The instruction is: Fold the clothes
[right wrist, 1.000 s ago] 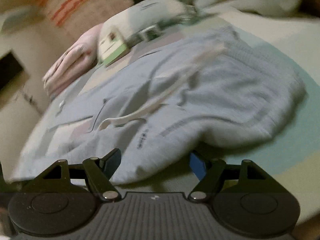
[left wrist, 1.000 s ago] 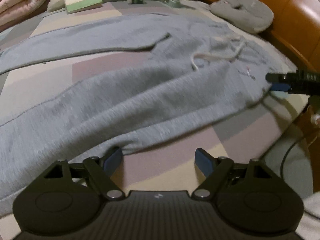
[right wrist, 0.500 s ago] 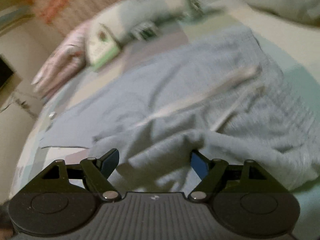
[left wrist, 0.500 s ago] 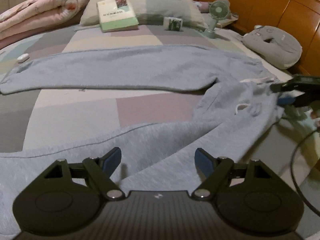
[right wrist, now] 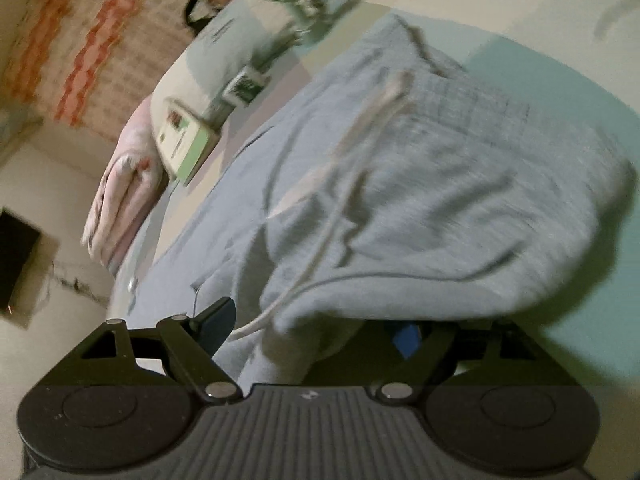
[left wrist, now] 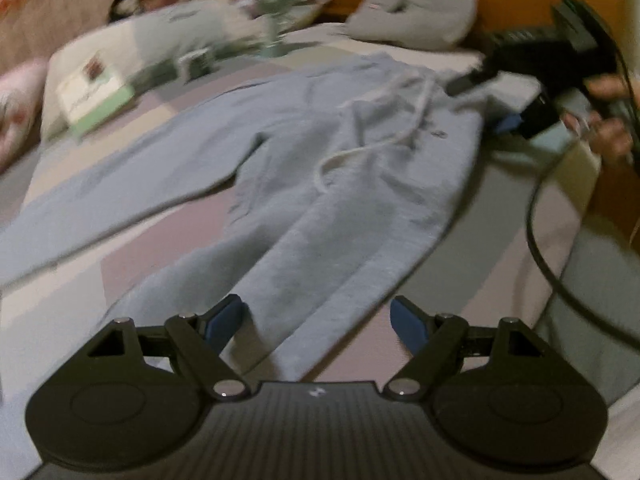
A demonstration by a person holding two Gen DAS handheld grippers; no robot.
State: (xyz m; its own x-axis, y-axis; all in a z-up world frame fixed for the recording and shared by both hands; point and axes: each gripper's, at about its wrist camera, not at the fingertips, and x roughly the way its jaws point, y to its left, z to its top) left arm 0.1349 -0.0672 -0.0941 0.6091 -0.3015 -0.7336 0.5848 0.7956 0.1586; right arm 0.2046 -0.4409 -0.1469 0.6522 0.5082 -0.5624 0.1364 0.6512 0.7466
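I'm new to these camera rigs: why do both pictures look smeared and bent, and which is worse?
Left wrist view: motion blur smears the pillow and book; the sweatpants are soft, the left gripper sharp. Right wrist view: heavier streaking on the drawstring, dim warm light, deep shadow over the right gripper. Fisheye lenses bend both.

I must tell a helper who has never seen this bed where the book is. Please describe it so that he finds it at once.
Look at the bed with the grey sweatpants spread across it, then toward the pillow at its far end. The book lies flat on that pillow: a pale cover with a green edge, the only flat rectangular thing there.
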